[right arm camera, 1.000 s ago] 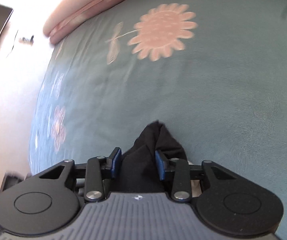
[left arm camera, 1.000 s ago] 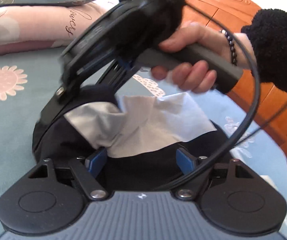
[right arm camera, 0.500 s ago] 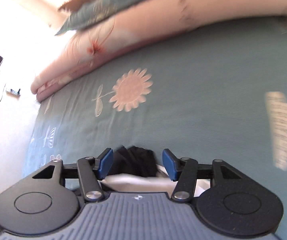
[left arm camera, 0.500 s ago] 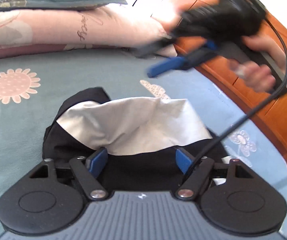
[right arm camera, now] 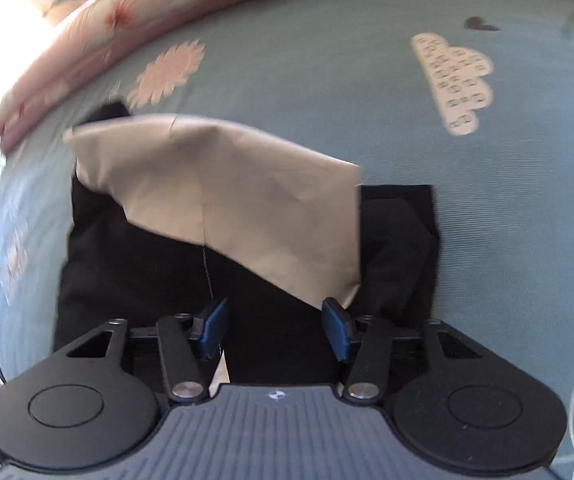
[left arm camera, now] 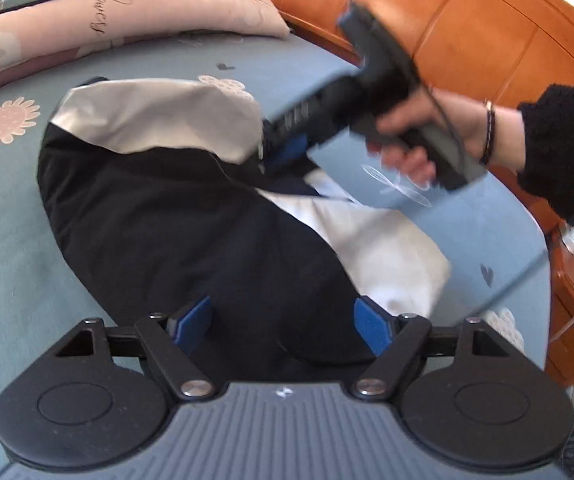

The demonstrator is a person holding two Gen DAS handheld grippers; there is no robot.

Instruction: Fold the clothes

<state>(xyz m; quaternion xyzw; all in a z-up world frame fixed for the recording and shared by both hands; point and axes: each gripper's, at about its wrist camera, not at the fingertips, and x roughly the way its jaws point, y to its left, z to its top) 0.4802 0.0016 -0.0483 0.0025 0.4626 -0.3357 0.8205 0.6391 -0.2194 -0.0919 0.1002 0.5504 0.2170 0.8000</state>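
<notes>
We see the black garment (left arm camera: 191,216) lying folded on the teal flowered bedspread (left arm camera: 3,248), with a pale lining panel (left arm camera: 159,120) turned out across its far part and a white piece (left arm camera: 383,256) showing at its right side. In the right wrist view the same garment (right arm camera: 159,280) reads as a squarish dark block with the tan-looking panel (right arm camera: 227,192) draped diagonally over it.

Compared with a second ago, more of the garment lies spread in front of both cameras; back then the right gripper was pinching a bunched black tip, and that cloth is no longer between its pads.

The left gripper (left arm camera: 283,320) has its jaws wide apart above the black fabric, with nothing pinched. The right gripper (right arm camera: 275,328) has jaws about half apart; they opened and have just been closing a little, and the fabric between them is not clamped.

Only the left wrist view shows the person's right hand (left arm camera: 415,140) on the other gripper's handle, the black fuzzy sleeve (left arm camera: 563,148), the orange headboard (left arm camera: 467,28) and the pink pillow (left arm camera: 135,12). Only the right wrist view shows the garment's straight right edge and the cloud print (right arm camera: 455,80) beyond it.
</notes>
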